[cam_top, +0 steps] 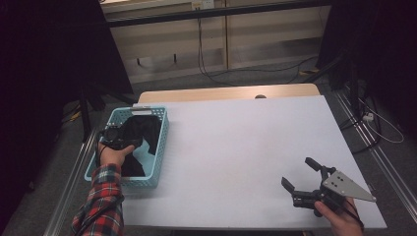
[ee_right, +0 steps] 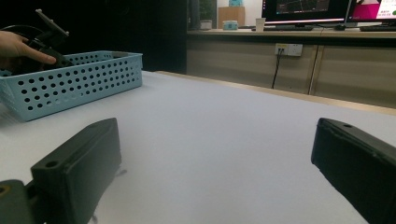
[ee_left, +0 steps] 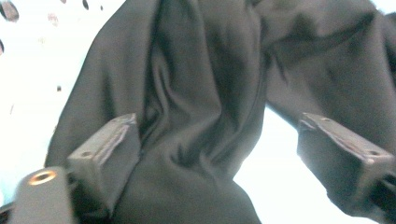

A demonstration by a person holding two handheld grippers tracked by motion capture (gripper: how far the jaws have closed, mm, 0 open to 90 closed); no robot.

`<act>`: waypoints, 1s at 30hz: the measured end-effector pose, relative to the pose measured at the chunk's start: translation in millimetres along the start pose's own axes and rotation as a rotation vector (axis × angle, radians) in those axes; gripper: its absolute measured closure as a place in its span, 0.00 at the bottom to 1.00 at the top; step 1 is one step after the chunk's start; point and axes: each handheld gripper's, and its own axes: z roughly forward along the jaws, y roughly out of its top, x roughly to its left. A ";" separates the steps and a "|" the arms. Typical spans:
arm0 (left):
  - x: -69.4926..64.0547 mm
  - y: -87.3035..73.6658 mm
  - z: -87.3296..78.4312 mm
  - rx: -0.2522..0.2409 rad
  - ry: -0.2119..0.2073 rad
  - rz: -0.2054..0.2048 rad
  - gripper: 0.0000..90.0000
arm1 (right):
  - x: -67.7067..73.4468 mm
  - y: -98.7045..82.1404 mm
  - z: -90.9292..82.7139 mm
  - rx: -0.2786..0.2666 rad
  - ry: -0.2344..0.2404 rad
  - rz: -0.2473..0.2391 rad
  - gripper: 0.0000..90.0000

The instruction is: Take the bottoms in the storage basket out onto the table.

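Your left claw [ee_left: 219,154] is spread, its jaws straddling a fold of the crumpled black cloth garment [cam_top: 142,132] in the perforated light-blue plastic basket [cam_top: 160,147], not pinching it. Your right claw [cam_top: 302,174], also spread and empty, sits well apart.

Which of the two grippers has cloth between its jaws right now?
The left gripper, down in the blue basket, has the dark cloth bunched between its jaws. The right gripper sits over the bare white table, jaws wide with nothing between them.
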 end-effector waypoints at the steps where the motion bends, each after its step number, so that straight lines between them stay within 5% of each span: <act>1: 1.5 0.1 -0.9 0.026 0.004 0.014 0.25 | 0.0 -0.1 0.4 0.000 0.001 0.001 0.01; 12: -4.0 0.5 0.6 0.070 0.123 0.020 0.57 | -0.7 -0.2 -0.6 -0.001 0.000 0.003 0.01; 20: -2.3 -1.0 -2.3 0.057 0.097 -0.017 0.87 | -0.4 0.0 -1.2 -0.004 -0.002 0.003 0.01; 23: -3.2 -0.7 -2.3 0.050 0.092 -0.012 0.91 | -0.5 0.0 -0.7 -0.001 -0.001 0.001 0.01; 30: -9.5 7.0 -5.0 0.000 0.030 -0.080 0.94 | 0.2 0.3 0.9 -0.004 0.002 0.001 0.01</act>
